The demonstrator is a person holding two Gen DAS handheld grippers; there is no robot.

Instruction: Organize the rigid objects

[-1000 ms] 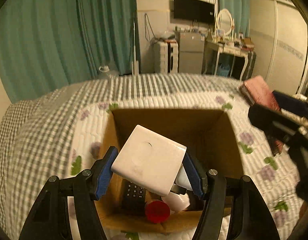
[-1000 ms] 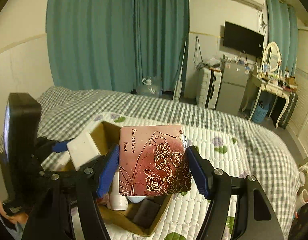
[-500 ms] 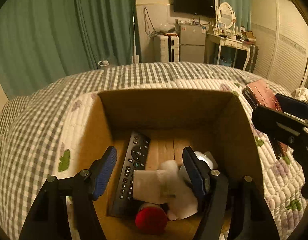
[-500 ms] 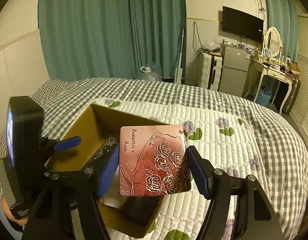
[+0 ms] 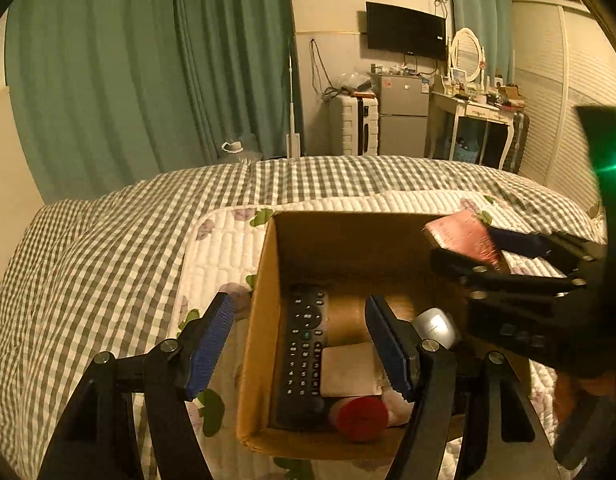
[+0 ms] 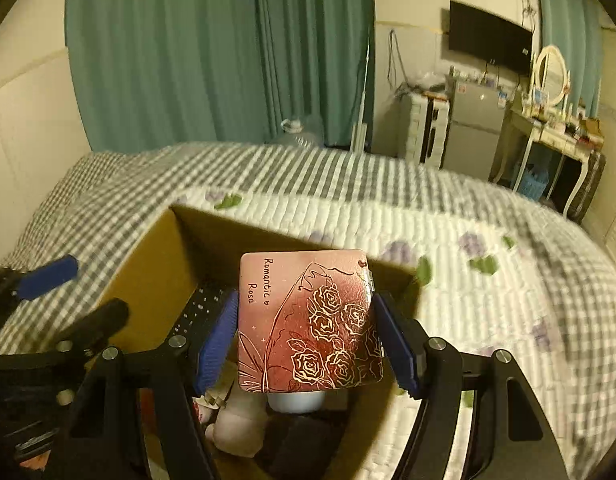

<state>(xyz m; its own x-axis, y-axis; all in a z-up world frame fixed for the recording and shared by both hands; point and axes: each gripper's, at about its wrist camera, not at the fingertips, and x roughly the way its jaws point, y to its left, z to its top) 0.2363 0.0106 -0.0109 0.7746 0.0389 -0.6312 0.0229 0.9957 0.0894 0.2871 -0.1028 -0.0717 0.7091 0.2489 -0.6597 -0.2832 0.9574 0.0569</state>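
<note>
An open cardboard box (image 5: 259,320) sits on the bed. Inside lie a black remote (image 5: 303,344), a white square box (image 5: 350,372), a red-capped item (image 5: 362,418) and a silver round item (image 5: 434,328). My left gripper (image 5: 299,348) is open and empty, straddling the box's left wall. My right gripper (image 6: 305,340) is shut on a pink tin (image 6: 308,324) marked "Romantic Rose" and holds it over the box (image 6: 147,280). The tin also shows in the left wrist view (image 5: 464,236) above the box's right side.
The bed has a white quilted floral cover (image 5: 223,248) over a grey checked blanket (image 5: 87,248). Green curtains (image 5: 147,80), a small fridge (image 5: 402,120), a dressing table (image 5: 472,112) and a wall TV (image 5: 406,30) stand beyond the bed.
My left gripper let go of the white box, which now lies in the cardboard box, then shifted left. My right gripper carried the pink tin over the box.
</note>
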